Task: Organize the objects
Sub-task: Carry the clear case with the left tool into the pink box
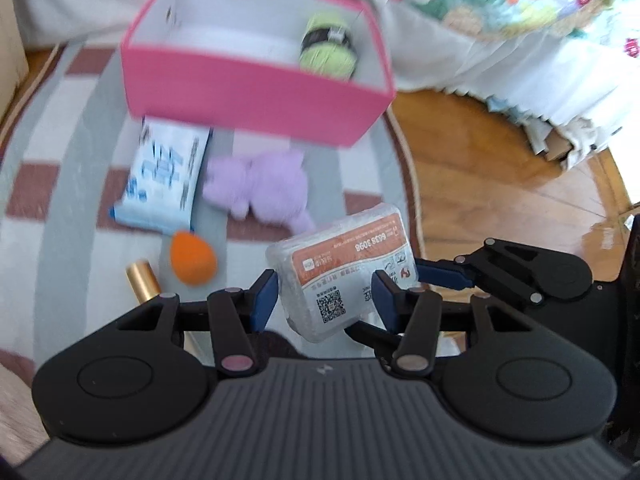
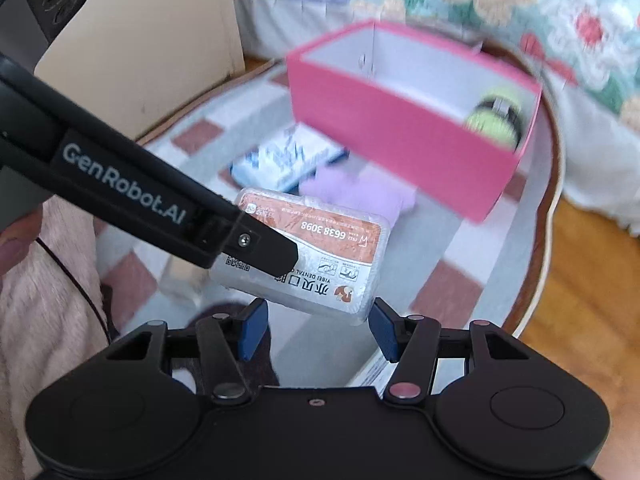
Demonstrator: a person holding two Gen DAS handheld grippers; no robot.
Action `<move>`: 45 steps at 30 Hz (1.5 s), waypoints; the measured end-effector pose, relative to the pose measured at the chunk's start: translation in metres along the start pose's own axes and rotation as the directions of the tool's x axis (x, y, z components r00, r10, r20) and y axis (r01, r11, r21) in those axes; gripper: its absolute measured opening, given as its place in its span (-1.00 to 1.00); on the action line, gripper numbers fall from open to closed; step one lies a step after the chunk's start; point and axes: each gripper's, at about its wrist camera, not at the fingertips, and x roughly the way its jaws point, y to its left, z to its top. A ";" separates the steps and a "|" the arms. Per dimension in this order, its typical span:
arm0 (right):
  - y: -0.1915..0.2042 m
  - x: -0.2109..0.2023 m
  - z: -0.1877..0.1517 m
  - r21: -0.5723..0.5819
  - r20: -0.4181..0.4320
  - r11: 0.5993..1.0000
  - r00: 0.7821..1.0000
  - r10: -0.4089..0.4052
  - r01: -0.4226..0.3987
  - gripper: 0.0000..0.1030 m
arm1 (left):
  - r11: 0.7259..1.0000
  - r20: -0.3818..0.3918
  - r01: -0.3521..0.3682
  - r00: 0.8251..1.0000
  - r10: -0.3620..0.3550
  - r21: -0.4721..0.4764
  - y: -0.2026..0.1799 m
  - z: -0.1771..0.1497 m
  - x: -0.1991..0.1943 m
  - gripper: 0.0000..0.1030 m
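- Left gripper (image 1: 325, 298) clamped on floss pack (image 1: 344, 268), held above table (image 1: 60, 184)
- Right gripper (image 2: 316, 330) spread, beside pack, not gripping
- Step: carrying pack; next, likely forward into pink box (image 1: 256, 88)

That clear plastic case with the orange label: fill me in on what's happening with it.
The clear plastic case sits between the pads of the left claw, off the rug, and the right claw is open at its other end, like a hand-over. The pink box beyond holds green yarn. A blue-and-white packet, purple plush and orange sponge lie on the rug.
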 end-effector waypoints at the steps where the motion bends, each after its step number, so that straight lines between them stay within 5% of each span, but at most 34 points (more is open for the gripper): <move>1: 0.000 -0.004 0.006 -0.006 0.012 1.000 1.000 -0.011 0.011 0.19 | 1.000 0.013 0.002 1.000 -0.003 0.010 -0.002 0.004 -0.006 -0.03; 11: -0.023 -0.019 0.072 -0.037 0.106 0.996 0.991 -0.077 0.081 0.19 | 0.993 0.128 -0.030 0.992 0.015 0.118 -0.017 0.066 -0.038 -0.03; 17: -0.056 -0.001 0.120 0.035 0.115 0.999 0.993 -0.042 0.038 0.19 | 0.988 0.156 -0.081 0.986 0.060 0.128 -0.012 0.126 -0.027 -0.03; 22: -0.087 0.042 0.154 0.084 0.087 0.996 0.995 -0.041 0.034 0.18 | 0.976 0.137 -0.132 0.985 0.108 0.174 -0.007 0.176 0.010 -0.03; 30: -0.143 0.130 0.195 0.326 -0.025 0.942 0.996 0.087 -0.074 0.18 | 0.980 0.031 -0.161 0.987 0.159 0.121 0.039 0.242 0.094 -0.03; 45: -0.181 0.228 0.211 0.527 -0.202 0.849 0.977 0.074 0.045 0.10 | 0.988 -0.031 -0.154 0.988 0.154 0.001 0.075 0.283 0.184 -0.04</move>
